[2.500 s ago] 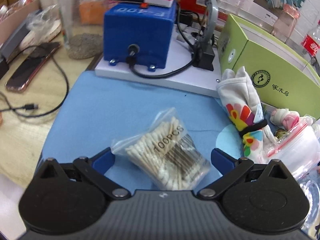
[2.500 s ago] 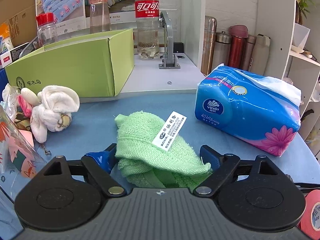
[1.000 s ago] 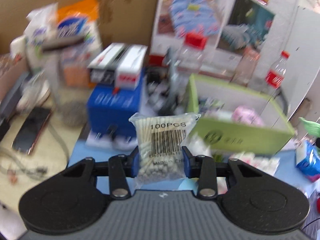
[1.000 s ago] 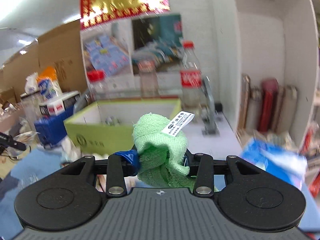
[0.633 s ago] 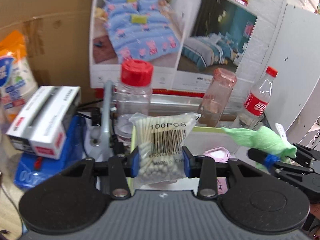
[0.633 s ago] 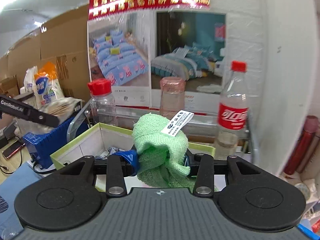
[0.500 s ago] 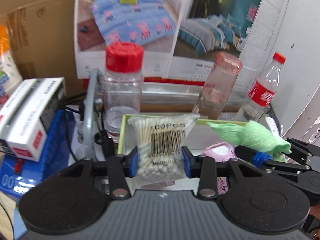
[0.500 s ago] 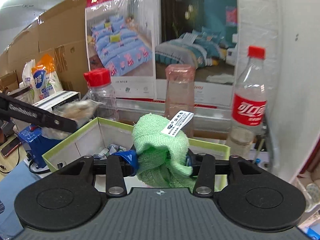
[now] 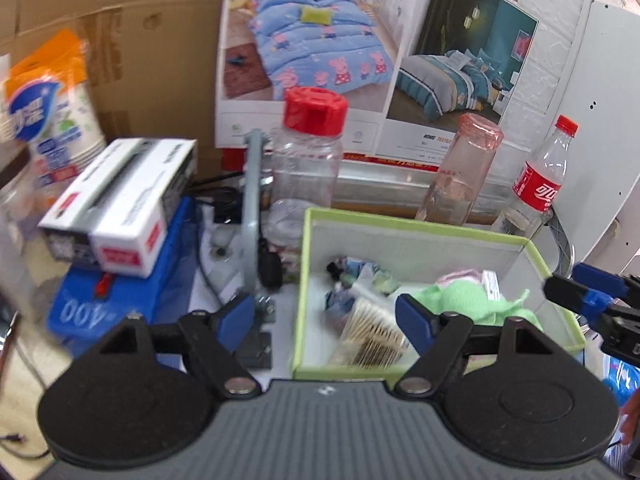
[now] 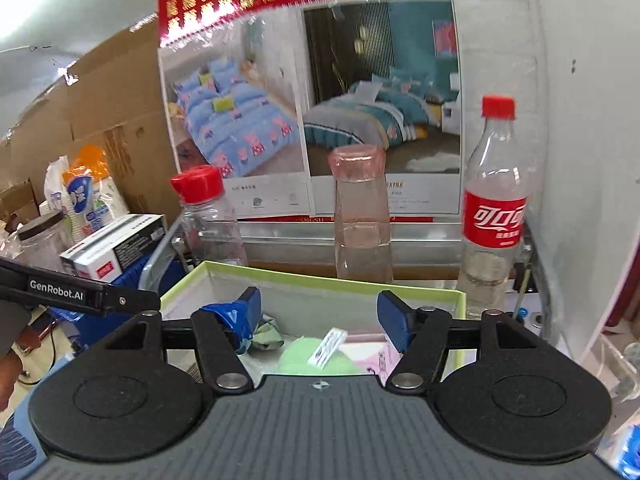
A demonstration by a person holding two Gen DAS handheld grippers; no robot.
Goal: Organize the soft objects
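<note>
Presently both grippers stand over the light-green cardboard box (image 9: 420, 226), and neither holds anything. The left gripper (image 9: 326, 314) has its fingers spread wide, with only air and the box wall between them. The right gripper (image 10: 318, 314) is likewise wide open, its blue-padded fingers apart above the box interior.

The clear plastic bag of cotton swabs (image 9: 374, 340) lies inside the box near its front wall, tilted. Just beside it rests the crumpled green terry cloth with a white label (image 9: 466, 300), seen also from the right wrist view directly below the open fingers (image 10: 316, 356). A pink item and some small mixed articles lie deeper in the box; their nature cannot be made out.

Judgement: the step in hand is the release of two soft items into the box, and it appears complete for both. The next move calls for lifting each gripper clear of the box rim without catching the cloth, then turning back toward the tabletop for whatever soft items remain; none are visible in these views. The red-capped clear jar (image 9: 308, 152) and the cola bottle (image 10: 494, 208) stand close behind the box and should be avoided on withdrawal.
</note>
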